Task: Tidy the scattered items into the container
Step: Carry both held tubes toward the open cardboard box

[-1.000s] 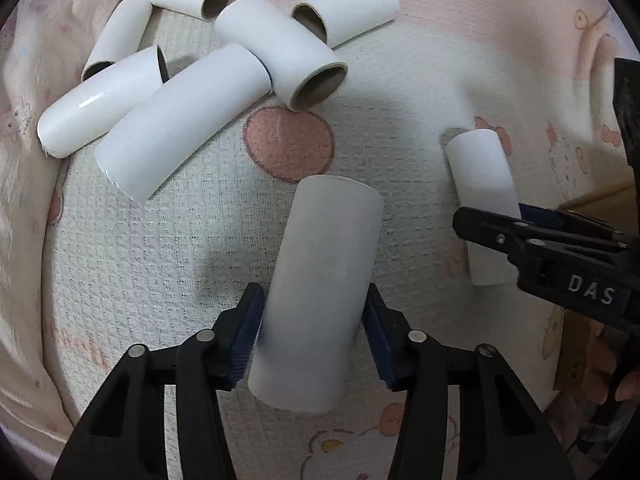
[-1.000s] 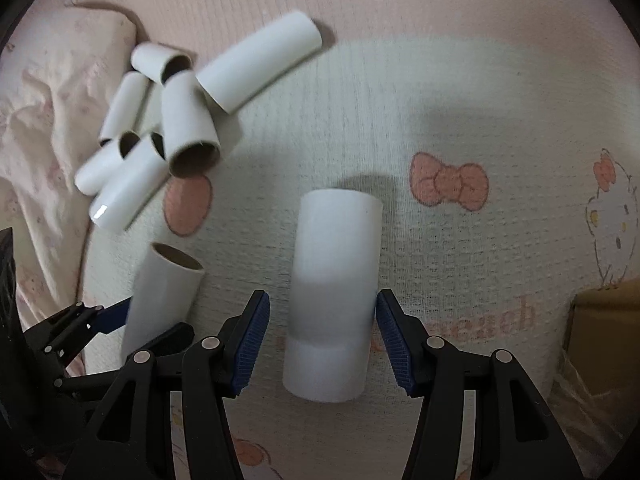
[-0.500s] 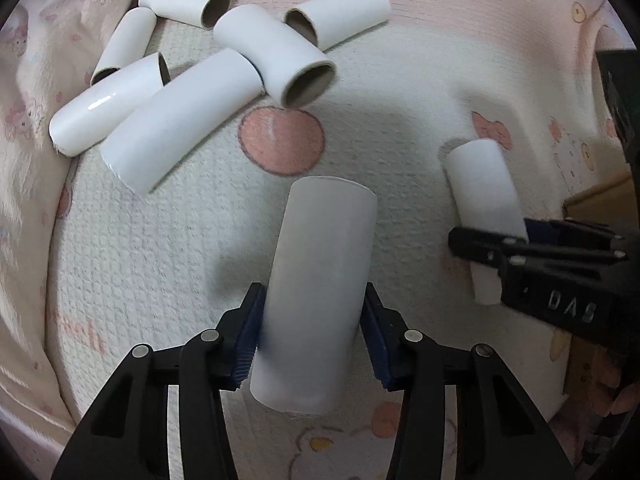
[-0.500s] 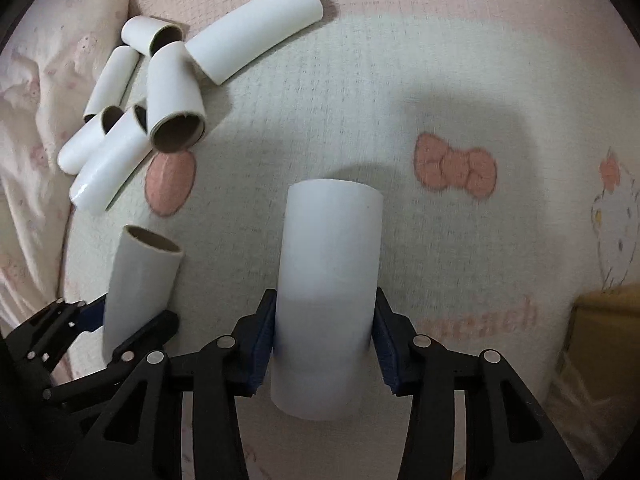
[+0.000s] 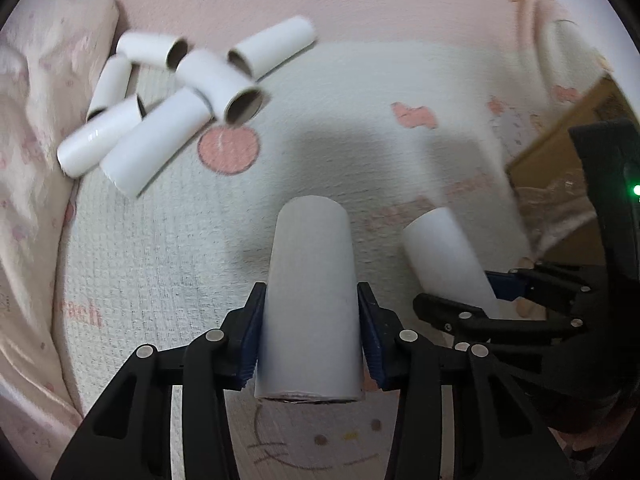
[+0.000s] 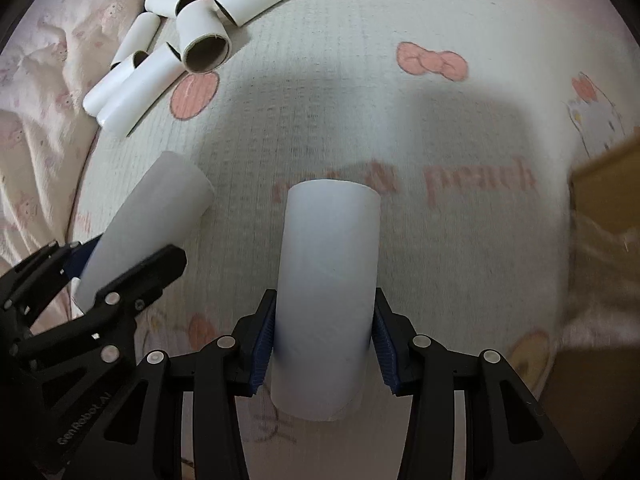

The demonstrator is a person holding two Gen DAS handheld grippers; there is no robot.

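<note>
My left gripper (image 5: pixel 310 336) is shut on a white cardboard tube (image 5: pixel 310 296) and holds it above the blanket. My right gripper (image 6: pixel 324 342) is shut on a second white tube (image 6: pixel 328 280), also lifted. Each held tube shows in the other view: the right one (image 5: pixel 444 256) and the left one (image 6: pixel 148 224). Several more white tubes (image 5: pixel 168 112) lie in a pile at the far left, seen also in the right wrist view (image 6: pixel 172 36). A cardboard box (image 5: pixel 568 152) stands at the right edge; its corner (image 6: pixel 604 184) shows in the right wrist view.
A cream blanket (image 6: pixel 360 100) with pink bows and cartoon prints covers the surface. A crumpled pink cloth (image 5: pixel 36 92) lies along the left side. Clear plastic (image 5: pixel 560 216) lines the box.
Both grippers have lifted their tubes off the blanket and swung to the right toward the box. The right gripper closed on its tube within the last second. The pile has not moved.
</note>
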